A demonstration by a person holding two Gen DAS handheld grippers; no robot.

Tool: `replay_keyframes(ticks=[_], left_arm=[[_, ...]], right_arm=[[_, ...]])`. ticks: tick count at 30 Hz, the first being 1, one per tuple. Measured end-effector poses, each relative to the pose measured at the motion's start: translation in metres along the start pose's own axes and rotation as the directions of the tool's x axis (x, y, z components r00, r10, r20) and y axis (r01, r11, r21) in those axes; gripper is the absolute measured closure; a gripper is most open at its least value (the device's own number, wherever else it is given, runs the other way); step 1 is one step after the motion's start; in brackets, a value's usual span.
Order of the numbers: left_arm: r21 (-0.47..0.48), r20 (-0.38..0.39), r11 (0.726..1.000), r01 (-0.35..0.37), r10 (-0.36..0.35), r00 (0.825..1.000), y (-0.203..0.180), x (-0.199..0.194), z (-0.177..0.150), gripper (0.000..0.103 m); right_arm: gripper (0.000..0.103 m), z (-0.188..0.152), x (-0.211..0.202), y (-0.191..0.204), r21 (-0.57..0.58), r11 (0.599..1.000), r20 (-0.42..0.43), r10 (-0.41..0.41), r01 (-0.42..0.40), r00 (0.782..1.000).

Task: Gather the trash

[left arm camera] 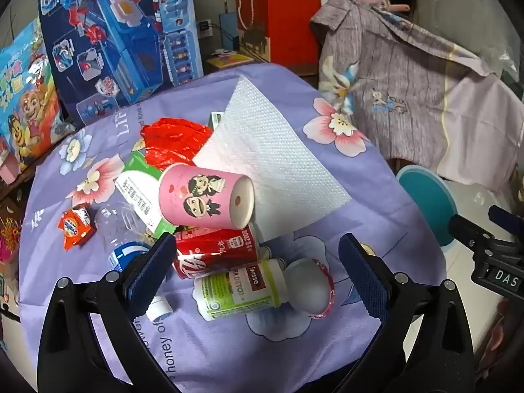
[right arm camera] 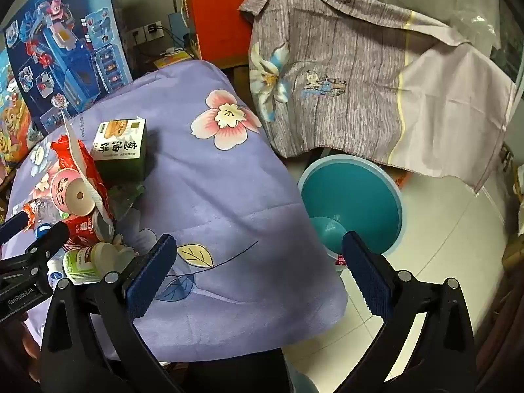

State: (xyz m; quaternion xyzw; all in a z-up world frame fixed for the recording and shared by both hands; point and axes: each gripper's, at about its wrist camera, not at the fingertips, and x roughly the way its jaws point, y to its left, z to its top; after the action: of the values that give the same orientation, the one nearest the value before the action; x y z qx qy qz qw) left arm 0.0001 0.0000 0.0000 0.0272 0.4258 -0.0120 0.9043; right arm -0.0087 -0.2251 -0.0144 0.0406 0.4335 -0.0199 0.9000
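A heap of trash lies on the purple flowered cloth (left arm camera: pixel 344 203): a pink paper cup (left arm camera: pixel 206 196) on its side, a red can (left arm camera: pixel 216 250), a green-capped Swisse bottle (left arm camera: pixel 239 290), a clear plastic bottle (left arm camera: pixel 121 229), a white paper towel (left arm camera: pixel 268 157), a red plastic bag (left arm camera: pixel 177 140) and an orange wrapper (left arm camera: pixel 76 226). My left gripper (left arm camera: pixel 258 275) hangs open just above the can and the Swisse bottle, holding nothing. My right gripper (right arm camera: pixel 258 275) stands open and empty over the cloth's right part, beside a teal bin (right arm camera: pixel 353 199) on the floor. A green box (right arm camera: pixel 119 149) stands on the cloth.
Toy boxes (left arm camera: pixel 121 39) lean at the back left and a red carton (left arm camera: pixel 278 16) stands behind. A grey flowered sheet (right arm camera: pixel 360 75) drapes over furniture at the right. White tiled floor (right arm camera: pixel 435 239) shows around the bin.
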Motion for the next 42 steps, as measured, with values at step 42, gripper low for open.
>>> replay_keyframes(ticks=[42], left_arm=[[-0.013, 0.024, 1.0, -0.011, 0.011, 1.0, 0.007, 0.0, -0.007, 0.004]], right_arm=[[0.006, -0.008, 0.003, -0.003, 0.009, 1.0, -0.007, -0.016, 0.017, 1.0]])
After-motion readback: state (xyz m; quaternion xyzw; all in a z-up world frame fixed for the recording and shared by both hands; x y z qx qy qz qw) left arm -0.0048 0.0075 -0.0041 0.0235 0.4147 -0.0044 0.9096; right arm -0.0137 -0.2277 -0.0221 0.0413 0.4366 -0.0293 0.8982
